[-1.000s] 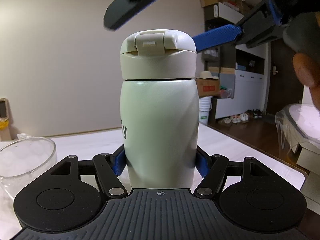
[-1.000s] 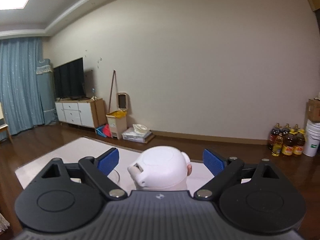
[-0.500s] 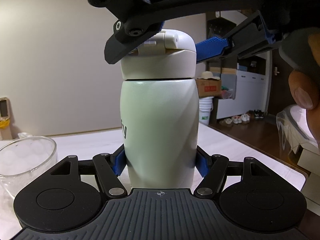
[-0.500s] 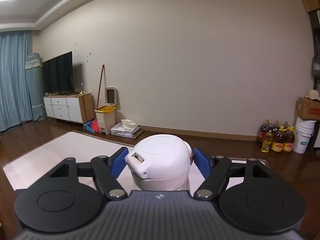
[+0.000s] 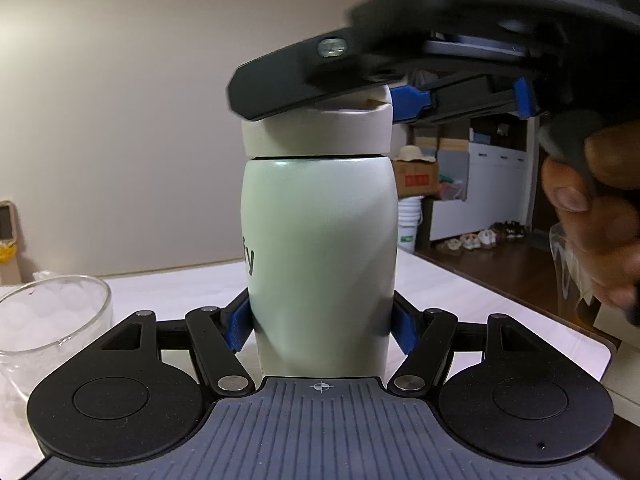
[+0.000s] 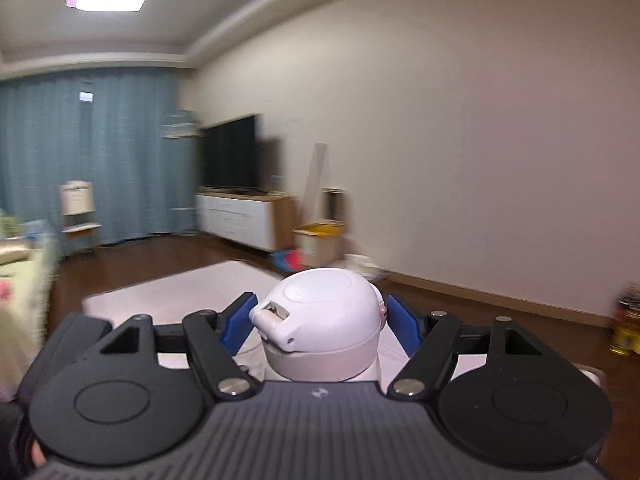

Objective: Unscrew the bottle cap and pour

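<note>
A pale green flask bottle [image 5: 320, 264] stands upright on the white table [image 5: 460, 292]. My left gripper [image 5: 320, 326] is shut on the bottle's lower body, blue pads on both sides. Its white flip-top cap [image 5: 320, 136] sits on the bottle, partly hidden by the right gripper's black body above it. In the right wrist view the cap [image 6: 320, 320] lies between the blue pads of my right gripper [image 6: 320, 322], which is shut on it. The view is blurred.
An empty glass jar [image 5: 48, 316] stands on the table at the left of the bottle. The table's right edge [image 5: 560, 336] is near, with the floor beyond. A hand [image 5: 592, 216] holds the right gripper at the right.
My right gripper has come down over the cap, closed its pads on it and turned, so the room has swung in its view. The left gripper and bottle stay put.
</note>
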`<state>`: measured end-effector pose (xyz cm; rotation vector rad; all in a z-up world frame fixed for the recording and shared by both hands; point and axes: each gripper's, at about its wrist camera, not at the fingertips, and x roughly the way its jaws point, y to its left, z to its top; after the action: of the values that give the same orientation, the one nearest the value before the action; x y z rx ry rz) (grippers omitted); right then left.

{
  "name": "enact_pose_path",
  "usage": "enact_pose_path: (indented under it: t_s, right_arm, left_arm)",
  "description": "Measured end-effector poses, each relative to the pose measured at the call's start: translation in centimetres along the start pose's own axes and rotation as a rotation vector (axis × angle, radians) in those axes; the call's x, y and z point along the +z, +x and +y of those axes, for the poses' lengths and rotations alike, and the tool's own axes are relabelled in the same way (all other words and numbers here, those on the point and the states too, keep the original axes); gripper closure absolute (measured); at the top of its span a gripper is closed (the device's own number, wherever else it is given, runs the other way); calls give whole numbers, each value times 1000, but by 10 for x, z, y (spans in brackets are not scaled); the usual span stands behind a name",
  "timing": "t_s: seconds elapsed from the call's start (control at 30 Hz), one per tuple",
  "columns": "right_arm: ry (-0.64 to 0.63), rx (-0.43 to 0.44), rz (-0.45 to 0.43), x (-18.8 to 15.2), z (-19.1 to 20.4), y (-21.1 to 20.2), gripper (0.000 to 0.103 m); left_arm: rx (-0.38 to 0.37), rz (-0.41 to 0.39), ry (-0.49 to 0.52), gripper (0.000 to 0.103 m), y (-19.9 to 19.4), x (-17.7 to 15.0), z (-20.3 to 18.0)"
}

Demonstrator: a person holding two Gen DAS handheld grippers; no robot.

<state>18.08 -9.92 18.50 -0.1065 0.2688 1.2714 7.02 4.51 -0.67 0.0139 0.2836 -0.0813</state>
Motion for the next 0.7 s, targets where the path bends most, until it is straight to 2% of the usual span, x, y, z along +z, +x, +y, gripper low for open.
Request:
enact_pose_path:
  t_s: [0.1, 0.23, 0.27, 0.4, 0.53, 0.6, 0.7]
  right_arm:
    - [-5, 122, 16, 4, -23, -2, 30]
    - [-10, 113, 36, 12, -21, -9, 29]
    - [3, 94, 23, 14, -19, -12, 29]
    - [107, 0, -64, 18, -12, -23, 15]
    - [209, -148, -116, 21, 6, -26, 14]
    - [210, -176, -121, 20, 11, -25, 14]
    - [159, -266, -115, 22, 23, -20, 14]
  left_arm:
    - [1, -2, 3, 31, -4, 2, 3]
    - [2, 0, 5, 31, -9, 6, 7]
    - [3, 1, 5, 31, -11, 7, 9]
    - [4, 2, 3, 31, -16, 11, 13]
    - [5, 6, 1, 31, -22, 16, 19]
    - [5, 11, 1, 31, -24, 18, 21]
    - [5, 20, 0, 31, -33, 22, 29]
